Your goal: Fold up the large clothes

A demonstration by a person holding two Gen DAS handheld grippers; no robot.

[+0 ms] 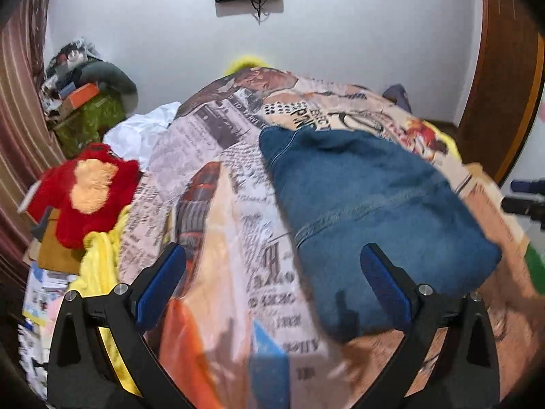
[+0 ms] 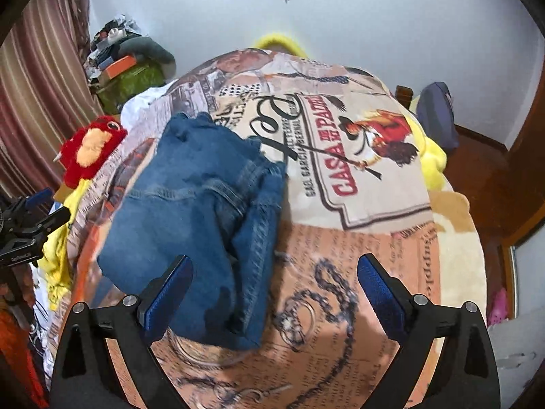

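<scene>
Jeans (image 2: 194, 211), folded, lie on the bed (image 2: 374, 238) with its newspaper-print cover, under a white wall (image 2: 374, 17). A red plush toy (image 1: 85, 191) sits at the bed's left. Left gripper (image 1: 272, 272) and right gripper (image 2: 275, 283) both stand wide, holding nothing.

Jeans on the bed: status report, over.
Left gripper and right gripper open, empty. Jeans folded on bedspread, released. Nothing in the way.

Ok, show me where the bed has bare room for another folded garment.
Free: the printed bedspread right of the folded jeans, out to the yellow blanket, and the near strip below them. Crowded: the left edge, with the red plush toy and white cloth.
</scene>
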